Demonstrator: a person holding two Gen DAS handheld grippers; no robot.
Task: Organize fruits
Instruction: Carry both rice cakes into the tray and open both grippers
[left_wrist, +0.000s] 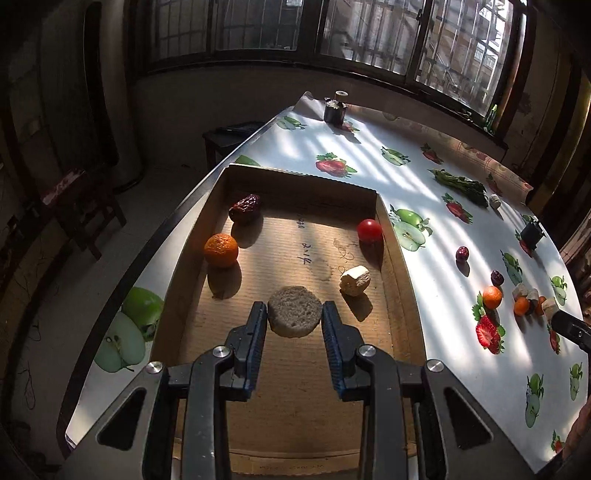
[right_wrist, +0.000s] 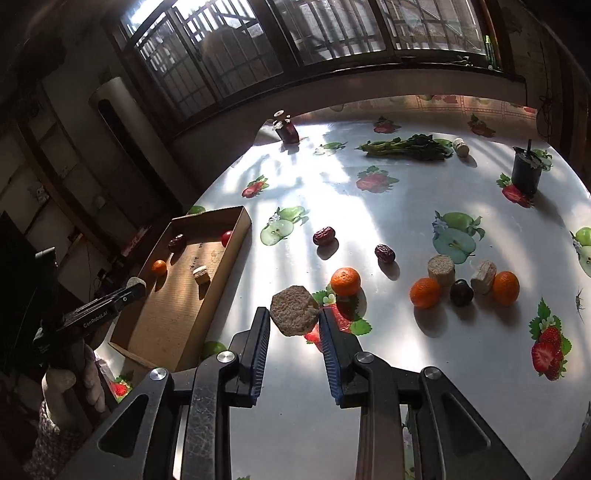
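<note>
My left gripper (left_wrist: 294, 314) is shut on a round grey-brown chunk (left_wrist: 294, 311) and holds it over the cardboard box (left_wrist: 397, 254). In the box lie a red date (left_wrist: 245, 208), a mandarin (left_wrist: 221, 250), a cherry tomato (left_wrist: 369, 230) and a pale chunk (left_wrist: 354, 280). My right gripper (right_wrist: 294, 317) is shut on a similar grey-brown chunk (right_wrist: 293, 309), above the table right of the box (right_wrist: 236, 236). On the table lie mandarins (right_wrist: 345, 281) (right_wrist: 425, 292) (right_wrist: 505, 283), dates (right_wrist: 324, 236) (right_wrist: 385, 253), a dark fruit (right_wrist: 461, 292) and pale chunks (right_wrist: 441, 270) (right_wrist: 484, 277).
The table has a fruit-print cloth (right_wrist: 369, 206). Leafy greens (right_wrist: 410, 147) lie at the back. A dark cup (right_wrist: 526, 170) stands at the right, a small dark jar (right_wrist: 289, 130) at the far corner. The table edge and a chair (left_wrist: 74, 199) are left of the box.
</note>
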